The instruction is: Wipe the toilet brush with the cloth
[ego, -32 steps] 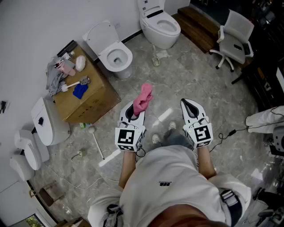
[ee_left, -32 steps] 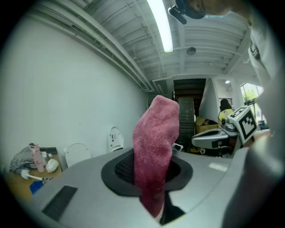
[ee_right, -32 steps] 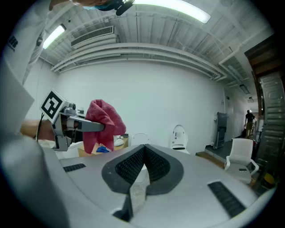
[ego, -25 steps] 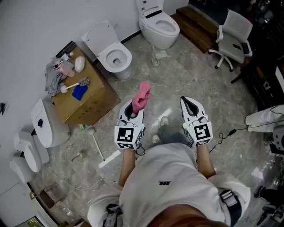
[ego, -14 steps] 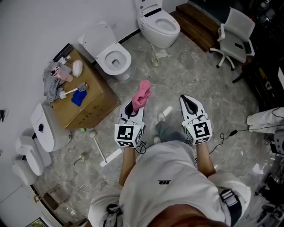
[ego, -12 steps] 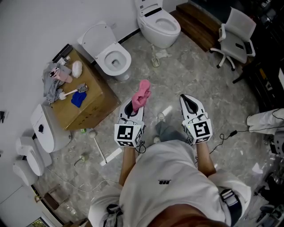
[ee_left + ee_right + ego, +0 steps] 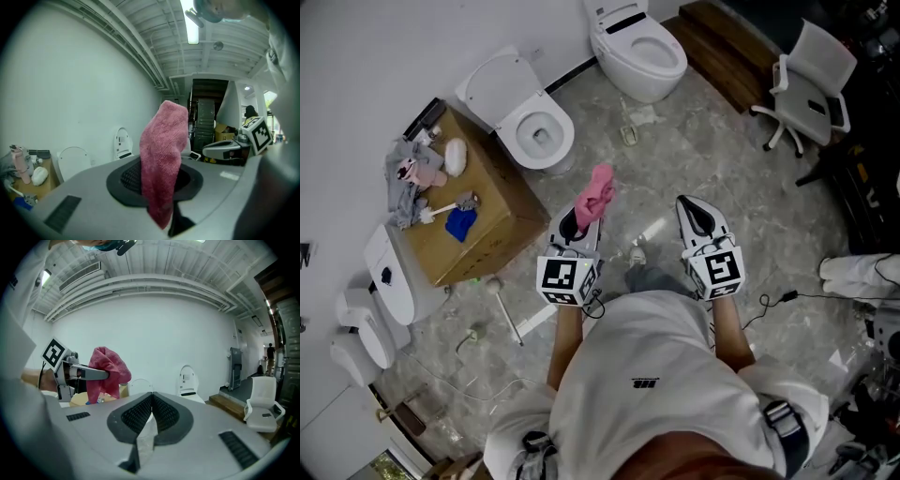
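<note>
My left gripper (image 7: 574, 217) is shut on a pink cloth (image 7: 595, 193) that stands up out of its jaws; in the left gripper view the cloth (image 7: 161, 150) fills the gap between the pads. To its right my right gripper (image 7: 695, 210) is shut with nothing in it, its pads (image 7: 140, 414) pressed together. A white-handled brush with a grey head (image 7: 447, 208) lies on a cardboard box (image 7: 502, 220) to the left, well apart from both grippers. Another white stick with a round head (image 7: 503, 305) lies on the floor by the box.
A blue rag (image 7: 461, 225), grey cloth (image 7: 399, 184), pink bottle (image 7: 423, 170) and white lump (image 7: 455, 155) share the box top. Two toilets (image 7: 534, 131) (image 7: 639, 42) stand ahead against the wall. An office chair (image 7: 811, 86) and wooden steps (image 7: 733, 49) are at the right.
Both grippers have travelled forward together as the person walks over the stone floor. The left one keeps its hold on the pink cloth and the right one stays shut.
</note>
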`<action>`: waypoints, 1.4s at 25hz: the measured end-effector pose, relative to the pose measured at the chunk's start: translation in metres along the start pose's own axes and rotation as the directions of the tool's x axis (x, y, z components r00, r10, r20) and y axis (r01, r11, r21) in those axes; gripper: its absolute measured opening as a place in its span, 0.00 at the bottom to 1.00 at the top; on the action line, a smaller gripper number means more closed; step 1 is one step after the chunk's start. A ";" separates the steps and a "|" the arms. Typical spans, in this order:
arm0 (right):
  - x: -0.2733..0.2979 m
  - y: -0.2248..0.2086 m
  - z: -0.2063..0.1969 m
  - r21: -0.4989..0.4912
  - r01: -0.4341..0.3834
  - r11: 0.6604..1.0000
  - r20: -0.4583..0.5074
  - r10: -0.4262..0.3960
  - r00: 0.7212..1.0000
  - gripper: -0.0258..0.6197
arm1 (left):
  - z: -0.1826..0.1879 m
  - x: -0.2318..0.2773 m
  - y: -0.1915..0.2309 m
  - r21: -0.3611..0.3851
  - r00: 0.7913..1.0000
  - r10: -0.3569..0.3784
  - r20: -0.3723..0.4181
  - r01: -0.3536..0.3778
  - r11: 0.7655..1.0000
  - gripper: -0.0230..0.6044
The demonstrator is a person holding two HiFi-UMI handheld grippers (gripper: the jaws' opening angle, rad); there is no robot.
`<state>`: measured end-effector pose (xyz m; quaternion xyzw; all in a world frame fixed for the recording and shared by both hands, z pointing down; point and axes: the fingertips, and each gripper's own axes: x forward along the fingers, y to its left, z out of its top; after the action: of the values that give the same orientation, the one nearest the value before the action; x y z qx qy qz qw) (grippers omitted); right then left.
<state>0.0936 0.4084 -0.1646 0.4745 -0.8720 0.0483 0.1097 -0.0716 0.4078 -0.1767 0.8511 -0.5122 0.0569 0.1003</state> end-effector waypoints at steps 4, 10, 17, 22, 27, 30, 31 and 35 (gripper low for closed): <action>0.025 -0.029 0.000 0.000 -0.015 1.000 -0.003 0.015 1.000 0.03 | 0.004 0.031 0.008 -0.013 1.000 0.015 -0.006 -0.015 1.000 0.17; 0.059 -0.055 0.003 0.000 -0.035 0.999 -0.003 0.035 0.999 0.03 | 0.006 0.064 0.030 -0.037 0.999 0.028 -0.020 -0.028 0.999 0.17; 0.105 -0.076 0.004 0.004 -0.026 1.000 -0.012 0.026 1.000 0.03 | 0.011 0.107 0.061 -0.017 0.999 0.025 -0.024 -0.025 1.000 0.17; 0.141 -0.096 0.004 0.013 -0.019 1.000 -0.021 0.019 1.000 0.03 | 0.016 0.145 0.080 -0.003 1.000 0.009 -0.030 -0.009 1.000 0.17; 0.190 -0.119 0.008 0.025 0.002 1.000 -0.034 -0.001 0.999 0.03 | 0.022 0.189 0.112 -0.010 0.999 -0.015 -0.034 0.015 1.000 0.17; 0.223 -0.129 0.015 0.028 0.013 1.000 -0.041 -0.011 0.999 0.03 | 0.029 0.216 0.134 -0.016 0.999 -0.030 -0.031 0.030 0.999 0.17; 0.234 -0.132 0.017 0.027 0.013 1.000 -0.043 -0.012 0.999 0.03 | 0.031 0.226 0.142 -0.016 0.999 -0.035 -0.032 0.035 0.999 0.17; 0.275 -0.143 0.020 0.030 0.016 0.999 -0.049 -0.015 0.999 0.03 | 0.032 0.264 0.168 -0.002 0.998 -0.053 -0.038 0.053 0.999 0.17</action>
<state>0.0656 0.1017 -0.1220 0.4815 -0.8646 0.0721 0.1241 -0.0968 0.0969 -0.1363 0.8631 -0.4874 0.0700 0.1121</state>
